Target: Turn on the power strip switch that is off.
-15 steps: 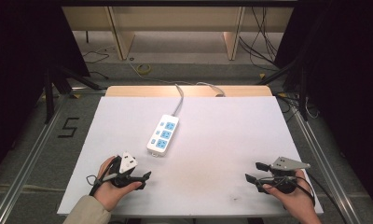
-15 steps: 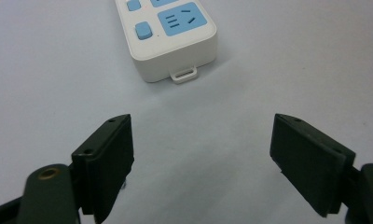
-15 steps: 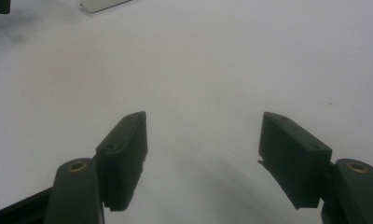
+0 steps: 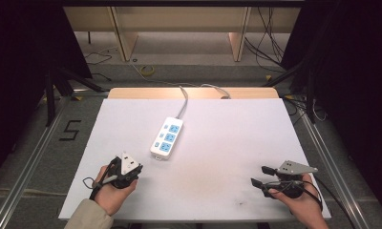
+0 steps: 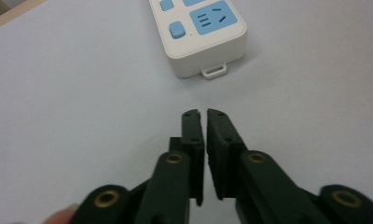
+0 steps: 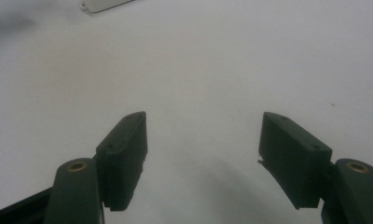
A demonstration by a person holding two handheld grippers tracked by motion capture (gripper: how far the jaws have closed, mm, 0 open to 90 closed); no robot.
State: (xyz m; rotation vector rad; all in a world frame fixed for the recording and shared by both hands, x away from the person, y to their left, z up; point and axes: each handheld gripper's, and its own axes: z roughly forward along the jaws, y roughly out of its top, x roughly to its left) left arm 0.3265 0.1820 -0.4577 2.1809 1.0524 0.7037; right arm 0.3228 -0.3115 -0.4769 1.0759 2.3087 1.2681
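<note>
On the white worktop a white power strip lies just beyond the left claw, nearly closed and empty, while the right claw gapes wide, empty.

We see a white table top with a bare wooden strip along its far edge, standing on a grey floor marked with a black "5". Beyond the table we find pale wooden furniture legs, loose cables trailing over the floor and a yellow coil lying there. Dark curtains close in both sides, metal rails run along the floor beside the table, and light falls brightest on the far floor.
</note>
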